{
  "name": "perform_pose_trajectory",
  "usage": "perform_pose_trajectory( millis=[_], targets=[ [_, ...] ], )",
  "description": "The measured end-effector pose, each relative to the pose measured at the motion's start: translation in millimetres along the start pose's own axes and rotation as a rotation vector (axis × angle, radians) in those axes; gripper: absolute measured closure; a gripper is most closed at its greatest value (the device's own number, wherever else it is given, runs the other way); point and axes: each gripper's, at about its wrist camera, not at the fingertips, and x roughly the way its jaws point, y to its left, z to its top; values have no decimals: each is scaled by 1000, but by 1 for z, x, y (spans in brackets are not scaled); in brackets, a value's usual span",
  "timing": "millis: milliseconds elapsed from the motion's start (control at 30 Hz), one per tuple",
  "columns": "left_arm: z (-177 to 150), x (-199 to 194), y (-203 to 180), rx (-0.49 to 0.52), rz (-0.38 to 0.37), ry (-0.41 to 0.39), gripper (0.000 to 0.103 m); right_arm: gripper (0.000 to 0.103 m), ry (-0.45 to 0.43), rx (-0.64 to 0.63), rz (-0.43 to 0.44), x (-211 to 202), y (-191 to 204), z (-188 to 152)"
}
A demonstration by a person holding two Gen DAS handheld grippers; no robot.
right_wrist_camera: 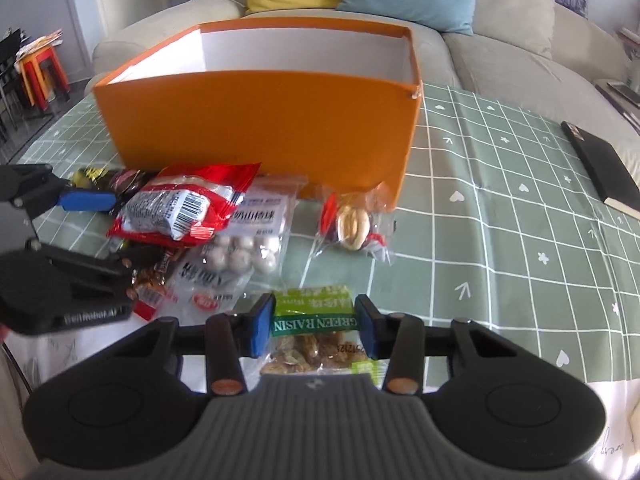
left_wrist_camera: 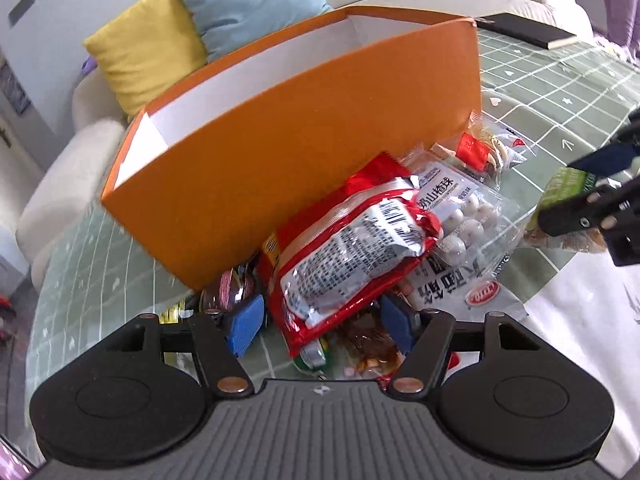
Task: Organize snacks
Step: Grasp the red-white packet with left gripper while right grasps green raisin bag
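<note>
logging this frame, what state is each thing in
orange box: open, upright, inside hidden
red snack bag: sealed, atop the pile
green raisin packet: sealed, between right tool's pads
walnut packet: sealed, lying apart
left tool: open
right tool: on the packet

At the bottom centre of the frame the right claw has its blue pads at both edges of a green raisin packet lying on the counter. An orange box stands open at the upper centre, with a red bag, a clear pack of white balls and a small nut packet in front. The left claw reaches in from the left edge beside the red bag.
</note>
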Motion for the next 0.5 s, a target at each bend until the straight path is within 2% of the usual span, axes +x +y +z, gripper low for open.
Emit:
perform_pose_trajectory(
  millis=[167,267,367,500],
  targets=[
    [7,4,-9,78,40,-23,24,61,2,-10,-9,5,4,5],
    [10,6,-15,133,99,-38,25,61,-1,-9,-4,6,5,6],
    [12,8,-24,219,178,-61,30,61,-4,-3,-2,8,4,8],
    [9,18,-38,373,227,-74,34,61,-5,-2,1,9,3,11]
  ],
)
